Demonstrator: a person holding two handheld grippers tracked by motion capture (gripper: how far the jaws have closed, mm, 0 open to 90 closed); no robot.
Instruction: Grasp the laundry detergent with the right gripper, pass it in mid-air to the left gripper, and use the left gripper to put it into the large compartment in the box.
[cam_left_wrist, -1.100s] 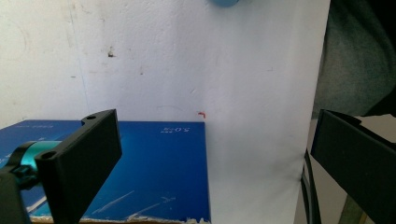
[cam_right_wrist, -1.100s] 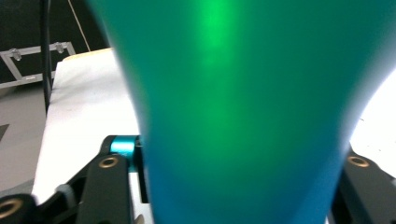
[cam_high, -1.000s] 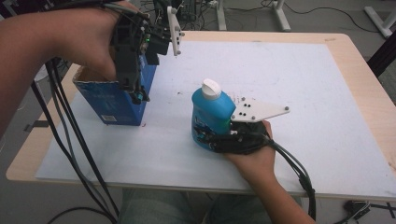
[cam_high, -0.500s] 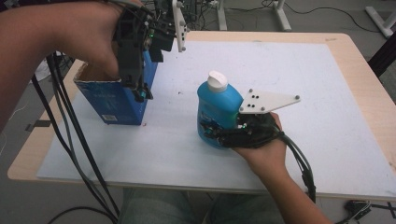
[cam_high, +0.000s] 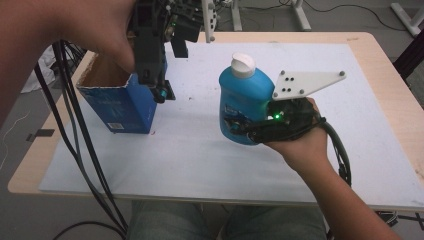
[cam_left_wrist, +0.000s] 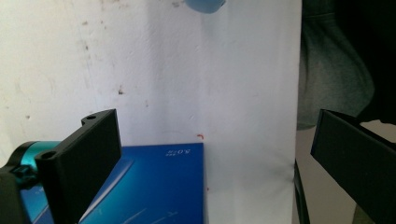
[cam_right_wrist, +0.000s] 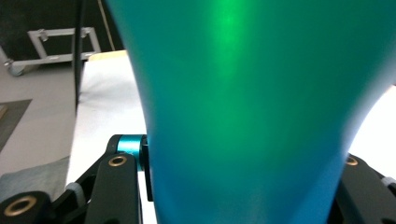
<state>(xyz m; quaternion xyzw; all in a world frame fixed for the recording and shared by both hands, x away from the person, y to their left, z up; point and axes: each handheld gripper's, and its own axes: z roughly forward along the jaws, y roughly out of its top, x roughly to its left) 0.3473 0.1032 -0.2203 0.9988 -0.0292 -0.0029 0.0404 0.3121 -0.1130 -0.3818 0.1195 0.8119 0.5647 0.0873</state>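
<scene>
Blue bottle pinched in my right tongs, box under my left.

Nearest me, my right tongs (cam_high: 245, 131) grip the blue bottle (cam_high: 245, 97) low on its body, upright and off the bench (cam_high: 210, 150). Farther left, my left tongs (cam_high: 162, 92) hang spread and empty at the open blue box (cam_high: 120, 102).

A light wooden table (cam_high: 380, 55) carries a white mat (cam_high: 200, 155) that covers nearly all of its top, leaving bare wood along the edges. The mat is speckled with small dark marks. One blue open-topped box (cam_high: 120, 102) stands on the mat, directly under the left gripper (cam_high: 160, 92) and well to the side of the right gripper (cam_high: 240, 127), which is on the near half.
</scene>
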